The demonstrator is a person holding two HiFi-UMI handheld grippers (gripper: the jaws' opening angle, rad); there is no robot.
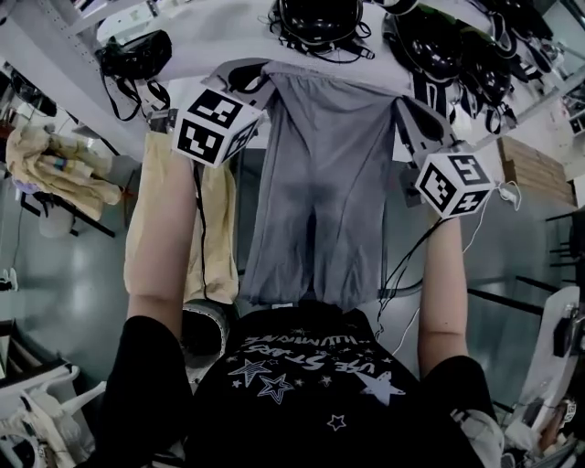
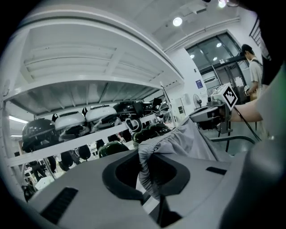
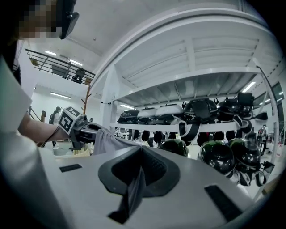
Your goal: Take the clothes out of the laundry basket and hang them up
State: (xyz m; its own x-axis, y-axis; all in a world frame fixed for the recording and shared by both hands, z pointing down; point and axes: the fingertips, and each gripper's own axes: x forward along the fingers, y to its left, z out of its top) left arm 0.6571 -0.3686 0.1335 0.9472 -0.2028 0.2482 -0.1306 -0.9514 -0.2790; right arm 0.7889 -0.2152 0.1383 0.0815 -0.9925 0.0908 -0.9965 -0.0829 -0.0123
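Note:
A grey pair of shorts (image 1: 315, 183) hangs spread out in front of me, held by its waistband at both top corners. My left gripper (image 1: 249, 80) is shut on the left corner; in the left gripper view the gathered grey fabric (image 2: 147, 165) runs down between its closed jaws (image 2: 149, 176). My right gripper (image 1: 413, 117) is shut on the right corner; in the right gripper view a dark fold of the cloth (image 3: 133, 192) is pinched in its jaws (image 3: 136, 183). Each gripper view shows the other gripper (image 2: 210, 114) (image 3: 87, 129) at the far end of the stretched waistband.
A beige garment (image 1: 215, 228) hangs just left of the shorts. A white shelf rack (image 1: 228, 32) with several black helmets (image 1: 320, 18) stands straight ahead. Folded yellow cloths (image 1: 55, 164) lie at the left, and a wooden crate (image 1: 535, 169) at the right. A person (image 2: 252, 67) stands far off.

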